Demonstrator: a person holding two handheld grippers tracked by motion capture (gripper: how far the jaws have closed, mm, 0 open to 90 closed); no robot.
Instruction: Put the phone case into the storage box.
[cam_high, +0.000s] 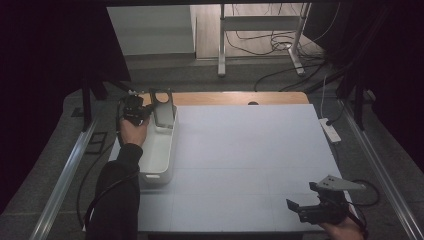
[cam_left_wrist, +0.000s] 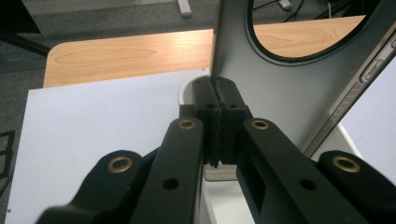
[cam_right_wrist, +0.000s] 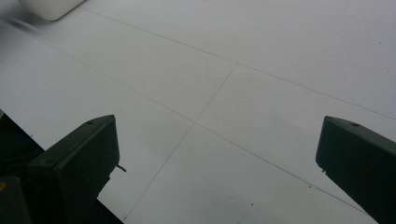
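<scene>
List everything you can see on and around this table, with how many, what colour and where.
Dark grey phone case with a round cutout: one, upright at the far end of the bin, clamped by the left gripper.
White rectangular plastic bin: one, at the left side of the table.
White table sheet: one, covering most of the table.
Light wooden tabletop: one, bare strip along the far edge.
White power strip: one, beside the table's right edge.
Metal stand: one, pale, on the floor beyond the table.
Left gripper: black, shut on the case.
Right gripper: black, open, at the near right of the table.
</scene>
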